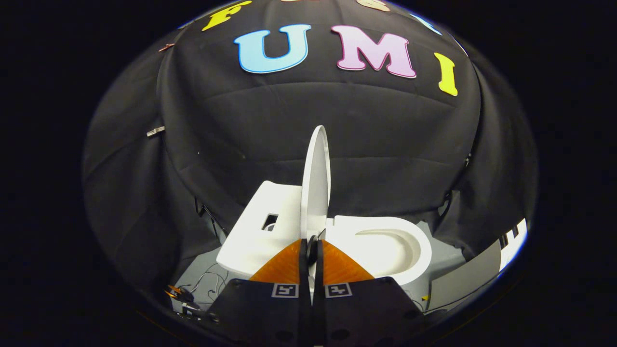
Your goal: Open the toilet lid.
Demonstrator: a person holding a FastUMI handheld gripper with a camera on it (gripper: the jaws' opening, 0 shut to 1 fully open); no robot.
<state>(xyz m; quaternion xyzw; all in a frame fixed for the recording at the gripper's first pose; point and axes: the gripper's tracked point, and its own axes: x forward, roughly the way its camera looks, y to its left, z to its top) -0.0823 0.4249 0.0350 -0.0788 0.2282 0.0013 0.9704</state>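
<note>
- The gripper (312,250) has its fingers pressed together on the lower edge of the toilet lid (315,183).
- The lid stands upright, seen edge-on, between the tank (260,226) and the open bowl (390,246).
- The lift looks nearly complete; next comes tipping the lid back toward the tank, then letting go.

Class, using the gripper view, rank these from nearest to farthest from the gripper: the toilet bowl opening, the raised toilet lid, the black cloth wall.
1. Toilet lid: upright, its lower edge pinched between the fingers of the gripper.
2. Toilet bowl opening: just ahead, to the lid's right.
3. Black cloth wall: beyond the toilet, behind everything.
</note>
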